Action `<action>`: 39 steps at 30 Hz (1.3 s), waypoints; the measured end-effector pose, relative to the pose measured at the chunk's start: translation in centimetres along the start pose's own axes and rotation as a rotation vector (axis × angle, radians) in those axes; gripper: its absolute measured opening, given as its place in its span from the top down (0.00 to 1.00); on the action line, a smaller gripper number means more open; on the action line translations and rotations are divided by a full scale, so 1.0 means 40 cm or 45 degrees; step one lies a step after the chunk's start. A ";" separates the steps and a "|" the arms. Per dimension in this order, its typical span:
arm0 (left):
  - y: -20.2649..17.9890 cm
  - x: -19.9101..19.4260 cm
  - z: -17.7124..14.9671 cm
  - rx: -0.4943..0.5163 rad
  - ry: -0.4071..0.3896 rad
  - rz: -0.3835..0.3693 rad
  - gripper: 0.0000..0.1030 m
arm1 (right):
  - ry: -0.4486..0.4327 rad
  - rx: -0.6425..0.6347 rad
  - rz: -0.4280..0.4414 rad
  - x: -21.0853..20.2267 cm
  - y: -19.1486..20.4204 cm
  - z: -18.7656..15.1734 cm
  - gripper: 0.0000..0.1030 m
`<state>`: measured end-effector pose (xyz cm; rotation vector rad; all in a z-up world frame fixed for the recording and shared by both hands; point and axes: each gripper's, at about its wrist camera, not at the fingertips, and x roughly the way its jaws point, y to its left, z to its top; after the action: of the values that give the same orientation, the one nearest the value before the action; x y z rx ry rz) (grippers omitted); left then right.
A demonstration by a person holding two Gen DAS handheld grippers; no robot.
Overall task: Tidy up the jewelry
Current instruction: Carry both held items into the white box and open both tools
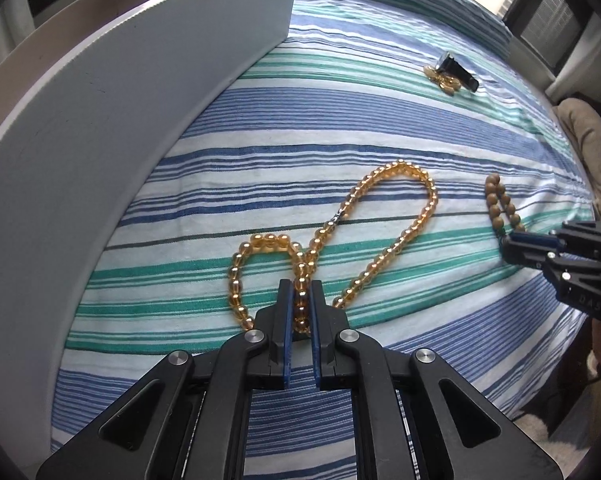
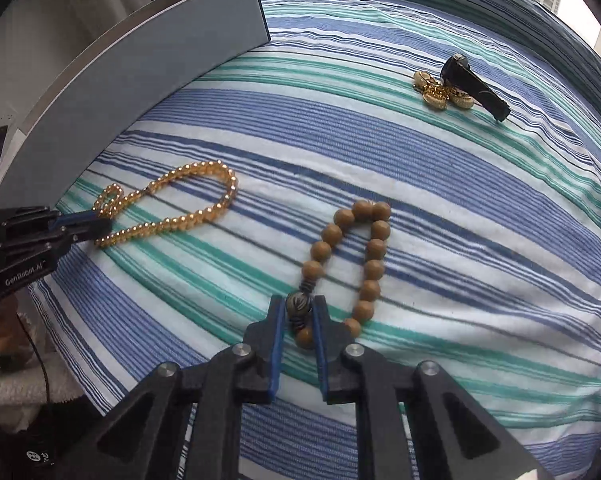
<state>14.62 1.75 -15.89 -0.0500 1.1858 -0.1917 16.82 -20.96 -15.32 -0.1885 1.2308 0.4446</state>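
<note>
A long amber bead necklace (image 1: pixel 396 236) lies in a figure-eight on the striped bedsheet (image 1: pixel 340 120); it also shows in the right wrist view (image 2: pixel 188 216). My left gripper (image 1: pixel 301 286) is shut on its near strands, seen from the side in the right wrist view (image 2: pixel 100 226). A brown wooden bead bracelet (image 2: pixel 374 256) lies to the right; it also shows in the left wrist view (image 1: pixel 498 204). My right gripper (image 2: pixel 298 304) is shut on its dark carved bead (image 2: pixel 299 306); it shows in the left wrist view (image 1: pixel 514 246).
A white box (image 1: pixel 112 100) with an upright wall stands at the left, also in the right wrist view (image 2: pixel 148 64). A black watch (image 2: pixel 474 86) and gold jewelry (image 2: pixel 440 90) lie at the far right. The bed's edge drops off at the right.
</note>
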 end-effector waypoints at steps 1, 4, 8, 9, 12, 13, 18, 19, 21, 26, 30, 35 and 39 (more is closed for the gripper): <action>-0.002 0.000 0.000 -0.001 -0.001 0.001 0.94 | -0.005 -0.004 -0.005 -0.007 0.006 -0.019 0.85; -0.003 0.000 0.003 0.000 -0.001 0.004 0.94 | -0.051 -0.004 -0.029 -0.019 0.013 -0.051 0.78; -0.004 0.001 0.004 0.017 -0.001 0.011 0.94 | -0.147 0.125 0.153 -0.072 -0.029 -0.073 0.70; -0.003 0.001 0.005 0.017 0.000 0.010 0.94 | -0.187 0.165 0.199 -0.096 -0.046 -0.074 0.70; -0.002 0.002 0.008 0.018 0.003 0.002 0.94 | -0.314 0.263 0.205 -0.185 -0.116 -0.076 0.69; -0.002 0.001 0.007 0.022 0.002 0.003 0.94 | -0.331 0.266 0.145 -0.205 -0.131 -0.068 0.69; -0.006 0.001 0.006 0.023 0.000 0.007 0.94 | -0.248 0.144 0.057 -0.205 -0.137 -0.044 0.67; -0.004 0.000 0.006 0.016 0.000 0.001 0.94 | -0.219 0.085 0.081 -0.175 -0.111 -0.038 0.67; 0.002 -0.001 0.005 -0.002 -0.002 -0.020 0.95 | -0.165 -0.031 0.092 -0.127 -0.048 -0.039 0.67; 0.018 -0.022 -0.003 -0.037 -0.033 -0.115 0.95 | -0.055 -0.154 -0.009 -0.012 0.043 -0.036 0.67; 0.026 -0.069 0.003 -0.069 -0.078 -0.200 0.95 | 0.000 -0.198 -0.057 0.017 0.067 -0.038 0.86; 0.016 -0.173 0.030 -0.082 -0.149 -0.298 0.95 | -0.125 -0.082 0.049 -0.103 0.048 -0.014 0.86; 0.015 -0.274 0.054 -0.096 -0.213 -0.347 0.95 | -0.267 0.004 0.179 -0.234 0.023 0.024 0.86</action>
<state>12.74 4.10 -5.12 -0.2899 1.0164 -0.3752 14.83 -21.88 -6.14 -0.0508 1.0423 0.5694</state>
